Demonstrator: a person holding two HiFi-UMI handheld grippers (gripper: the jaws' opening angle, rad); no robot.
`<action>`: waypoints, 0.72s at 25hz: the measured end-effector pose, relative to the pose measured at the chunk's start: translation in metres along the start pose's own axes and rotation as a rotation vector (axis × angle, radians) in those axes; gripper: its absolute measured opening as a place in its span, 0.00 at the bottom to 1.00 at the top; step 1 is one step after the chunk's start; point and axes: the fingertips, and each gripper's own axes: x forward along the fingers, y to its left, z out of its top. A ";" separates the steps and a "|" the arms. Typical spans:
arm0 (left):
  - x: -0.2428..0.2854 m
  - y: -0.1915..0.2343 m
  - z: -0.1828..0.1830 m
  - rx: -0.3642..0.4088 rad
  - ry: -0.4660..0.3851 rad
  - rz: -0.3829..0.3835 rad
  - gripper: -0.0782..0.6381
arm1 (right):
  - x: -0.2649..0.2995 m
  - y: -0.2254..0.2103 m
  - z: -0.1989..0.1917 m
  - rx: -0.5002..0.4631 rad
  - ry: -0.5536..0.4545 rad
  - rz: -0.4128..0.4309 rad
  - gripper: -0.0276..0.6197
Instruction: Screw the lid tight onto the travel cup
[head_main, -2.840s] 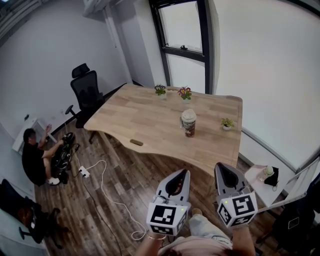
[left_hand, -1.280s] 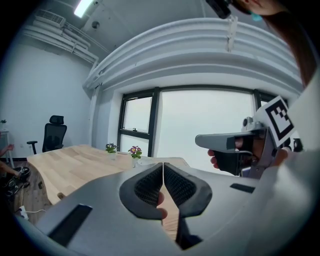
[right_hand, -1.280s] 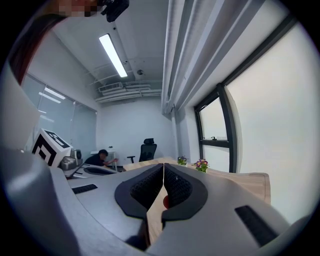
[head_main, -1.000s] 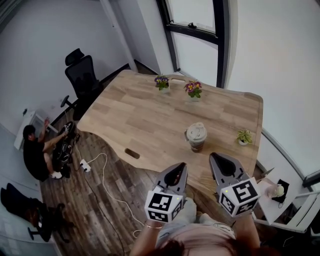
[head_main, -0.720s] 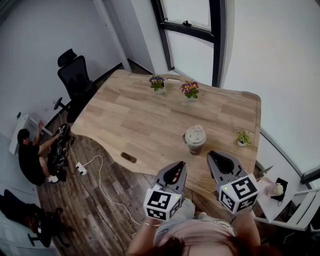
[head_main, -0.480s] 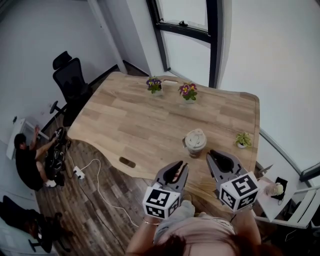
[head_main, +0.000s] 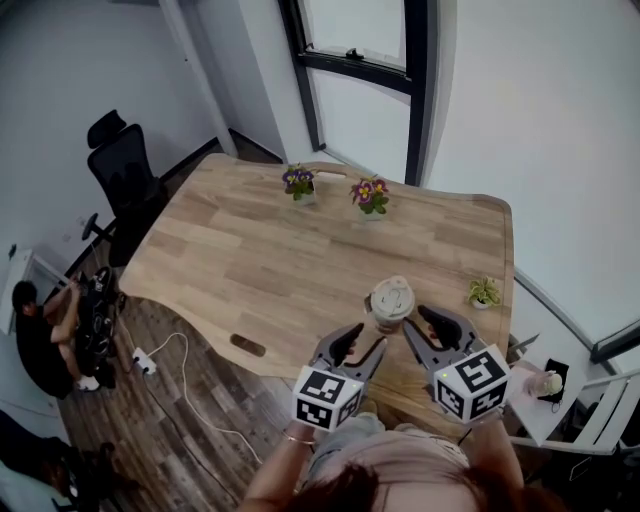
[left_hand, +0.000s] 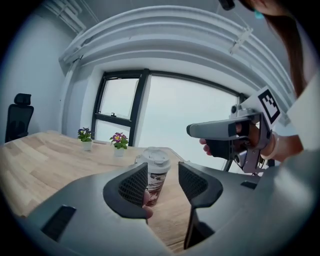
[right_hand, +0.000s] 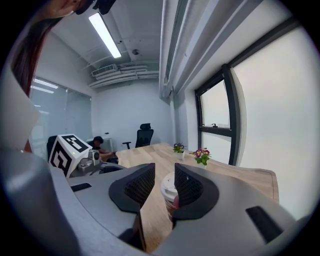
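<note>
Left tongs (head_main: 365, 337) and right tongs (head_main: 420, 322) are held over the bench's (head_main: 250, 240) near edge, toward its right corner. Both are opening, the left gapped wider and the right narrower, with nothing gripped by either. The travel cup (head_main: 390, 308) is stood upright just beyond both tips, untouched, with the white lid (head_main: 391, 295) seated on top. A small green plant (head_main: 484, 292) is set at the right edge. A purple-flower pot (head_main: 298, 183) and a pink-flower pot (head_main: 370, 194) are set along the far edge.

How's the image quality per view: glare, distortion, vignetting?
Head view: strong fisheye bends the table edges, light is even, travel cup reads clearly. Left gripper view: window blown out white, dark round vignette. Right gripper view: ceiling light glares, corners black.
</note>
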 end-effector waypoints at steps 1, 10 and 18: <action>0.004 0.003 -0.004 0.006 0.011 -0.008 0.38 | 0.003 0.000 -0.001 -0.007 0.008 -0.001 0.19; 0.044 0.020 -0.047 0.037 0.096 -0.046 0.46 | 0.028 -0.011 -0.015 -0.053 0.045 0.008 0.33; 0.078 0.029 -0.071 0.062 0.156 -0.081 0.51 | 0.050 -0.022 -0.035 -0.093 0.106 0.065 0.44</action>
